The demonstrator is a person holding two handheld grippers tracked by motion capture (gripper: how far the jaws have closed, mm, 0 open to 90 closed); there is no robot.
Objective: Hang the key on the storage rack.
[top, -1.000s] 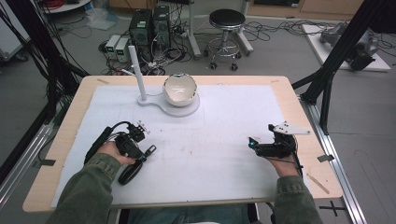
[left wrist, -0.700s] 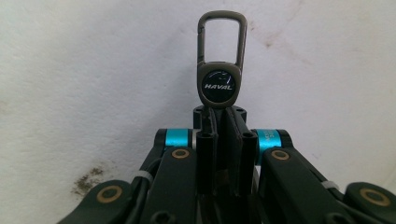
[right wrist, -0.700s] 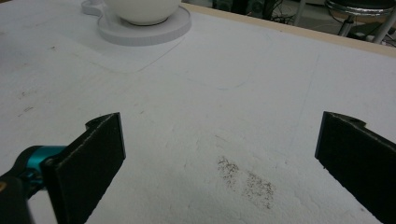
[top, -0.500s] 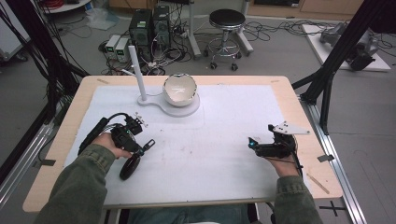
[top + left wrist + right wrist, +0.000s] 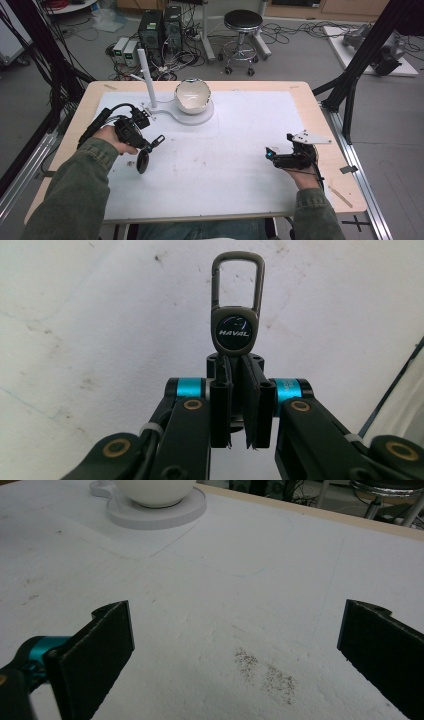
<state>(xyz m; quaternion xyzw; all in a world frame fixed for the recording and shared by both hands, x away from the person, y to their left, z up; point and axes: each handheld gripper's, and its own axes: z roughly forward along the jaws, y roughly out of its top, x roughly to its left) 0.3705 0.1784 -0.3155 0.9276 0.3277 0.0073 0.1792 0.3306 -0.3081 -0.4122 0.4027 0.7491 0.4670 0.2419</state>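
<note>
Your left tool [image 5: 235, 390] is clamped on the dark metal carabiner keychain [image 5: 236, 310], hiding its lower end. Your right tool [image 5: 235, 645] gapes empty at 4 o'clock on the white tabletop [image 5: 240, 165], open room around it.

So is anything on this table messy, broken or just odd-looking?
Nothing is broken or spilled. The white mat is scuffed, with a patch of dark specks near the right gripper, whose jaws stand open. The left gripper pinches a Haval keyring. The white bowl sits tilted on its stand.

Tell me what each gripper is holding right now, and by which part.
The left gripper is shut on the keychain, pinching its lower end below the round HAVAL badge, carabiner clip pointing away. The right gripper is open and holds nothing.
</note>
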